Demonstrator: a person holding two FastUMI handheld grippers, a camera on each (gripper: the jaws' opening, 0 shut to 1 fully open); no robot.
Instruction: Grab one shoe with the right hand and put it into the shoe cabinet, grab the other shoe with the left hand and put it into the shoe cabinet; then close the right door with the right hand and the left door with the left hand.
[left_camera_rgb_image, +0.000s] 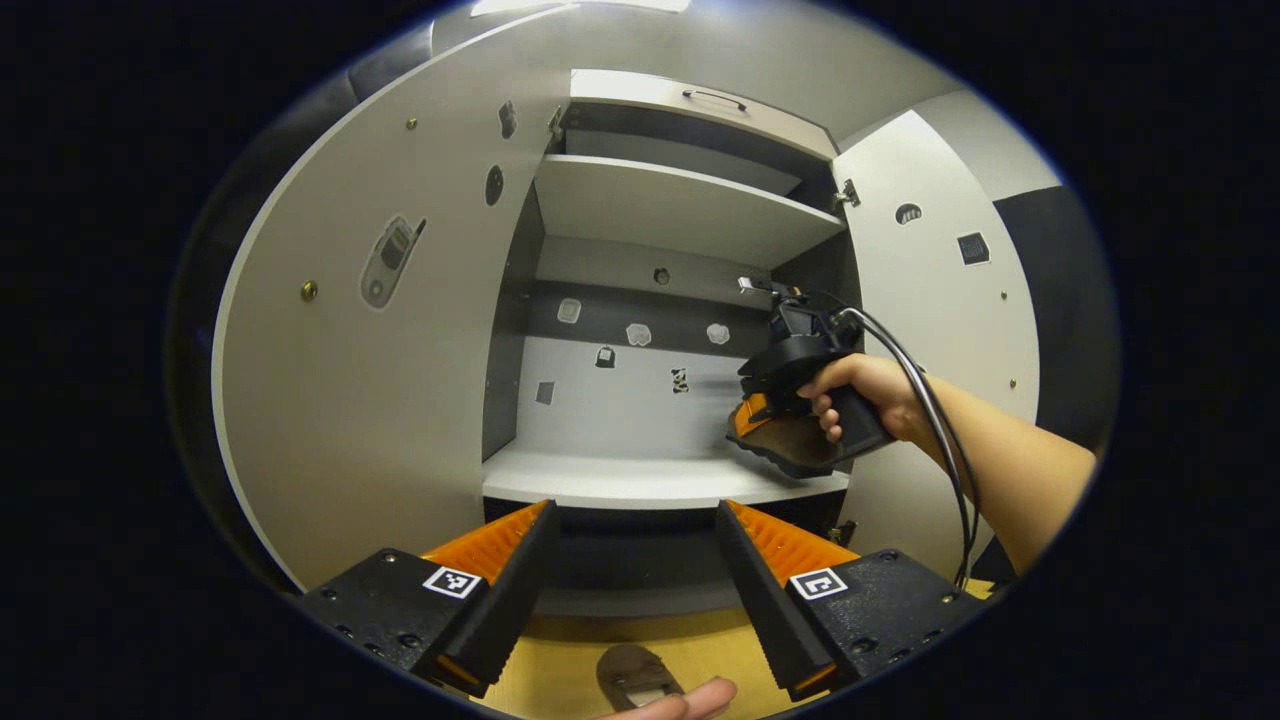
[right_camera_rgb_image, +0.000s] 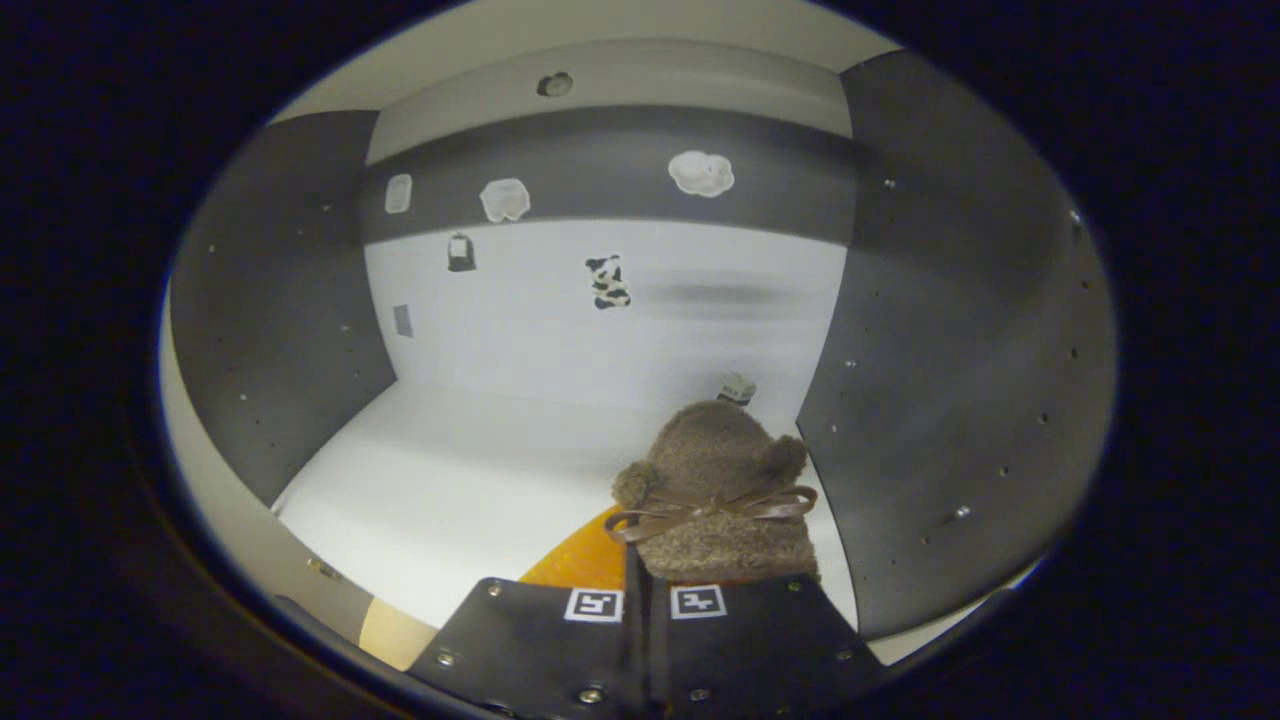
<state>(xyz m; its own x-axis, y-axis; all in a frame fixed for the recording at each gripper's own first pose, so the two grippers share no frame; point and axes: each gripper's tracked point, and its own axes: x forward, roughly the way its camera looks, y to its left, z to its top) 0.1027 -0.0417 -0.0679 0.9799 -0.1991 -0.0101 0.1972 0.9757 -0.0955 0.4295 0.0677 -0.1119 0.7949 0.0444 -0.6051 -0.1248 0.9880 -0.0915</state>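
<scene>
A fuzzy brown shoe (right_camera_rgb_image: 715, 480) with a ribbon bow is pinched in my right gripper (right_camera_rgb_image: 640, 565), whose fingers are nearly together on its edge. It hangs just above the white shelf (right_camera_rgb_image: 450, 480), close to the cabinet's right inner wall. In the left gripper view the same shoe (left_camera_rgb_image: 790, 448) and right gripper (left_camera_rgb_image: 762, 420), held by a hand, are at the right end of the middle shelf (left_camera_rgb_image: 620, 478). My left gripper (left_camera_rgb_image: 635, 510) stands open in front of the cabinet with nothing between its fingers. Below it, the other brown shoe (left_camera_rgb_image: 630, 675) lies on the yellow floor.
Both cabinet doors stand open: the left door (left_camera_rgb_image: 370, 400) wide at the left, the right door (left_camera_rgb_image: 940, 330) behind the person's forearm (left_camera_rgb_image: 1010, 465). An upper shelf (left_camera_rgb_image: 680, 205) lies above. A fingertip (left_camera_rgb_image: 690, 703) shows by the floor shoe. A cable (left_camera_rgb_image: 935, 410) trails from the right gripper.
</scene>
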